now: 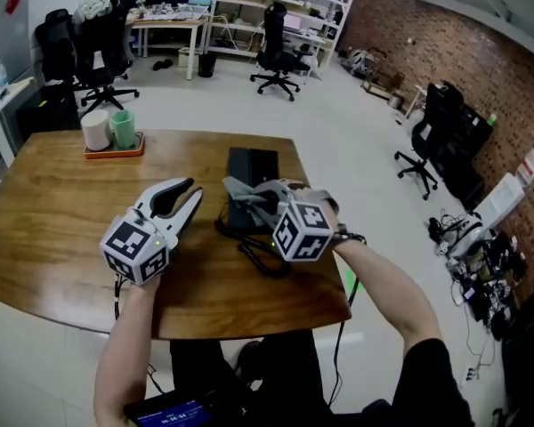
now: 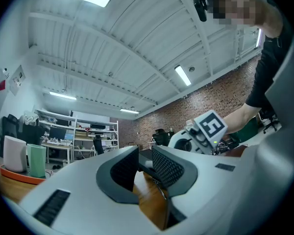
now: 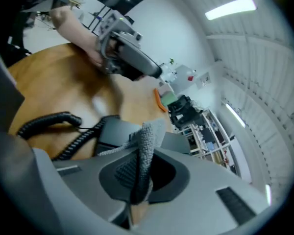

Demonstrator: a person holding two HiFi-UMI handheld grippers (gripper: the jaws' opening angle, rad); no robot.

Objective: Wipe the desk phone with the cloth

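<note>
- The right gripper (image 3: 139,177) had its jaws closed on a fold of the grey cloth (image 3: 148,141).
- The cloth seemed to rest on the near end of the black desk phone (image 1: 252,165), which stood in the middle of the bench (image 1: 53,212).
- The left gripper (image 1: 185,197) hovered just beside the phone, its jaws a little apart with nothing between them.
- I judged the wiping was under way, and the far end of the phone was not yet covered.
- The pinch on the cloth showed only in the right gripper view. The whole phone and the tray (image 1: 114,149) with cups showed best in the head view.
</note>
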